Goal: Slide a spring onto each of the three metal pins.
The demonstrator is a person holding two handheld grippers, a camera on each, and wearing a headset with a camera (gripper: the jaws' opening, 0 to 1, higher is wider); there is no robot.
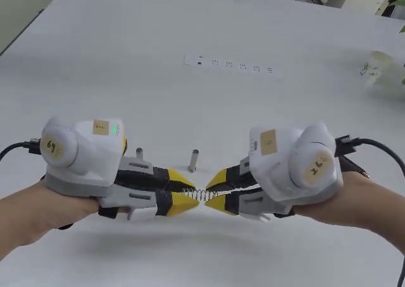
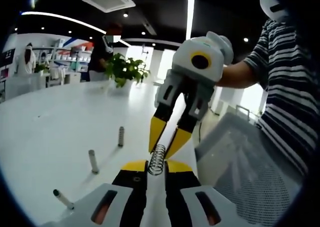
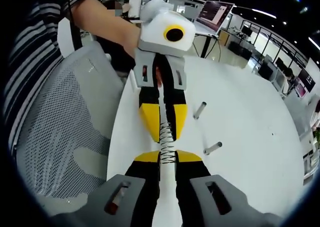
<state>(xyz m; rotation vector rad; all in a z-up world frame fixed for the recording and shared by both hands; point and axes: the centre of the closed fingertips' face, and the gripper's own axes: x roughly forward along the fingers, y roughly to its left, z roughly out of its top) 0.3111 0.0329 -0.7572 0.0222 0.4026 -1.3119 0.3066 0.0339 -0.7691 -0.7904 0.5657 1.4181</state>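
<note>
Grips spring (image 1: 201,194) by both ends in narrowed fingers of left gripper (image 1: 184,196) and right gripper (image 1: 216,195), axis left-right (upright pin (image 1: 193,160) close on the far side).

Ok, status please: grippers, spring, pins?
Left gripper and right gripper both shut on one spring, tip to tip. Spring on no pin yet. Pins stand beyond; nothing in the way.

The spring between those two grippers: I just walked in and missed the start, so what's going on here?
A person holds a gripper in each hand over the white workbench. The left gripper and right gripper meet tip to tip, each pinching one end of a single spring. Three metal pins wait on the workbench beyond; this spring is not on a pin yet.
</note>
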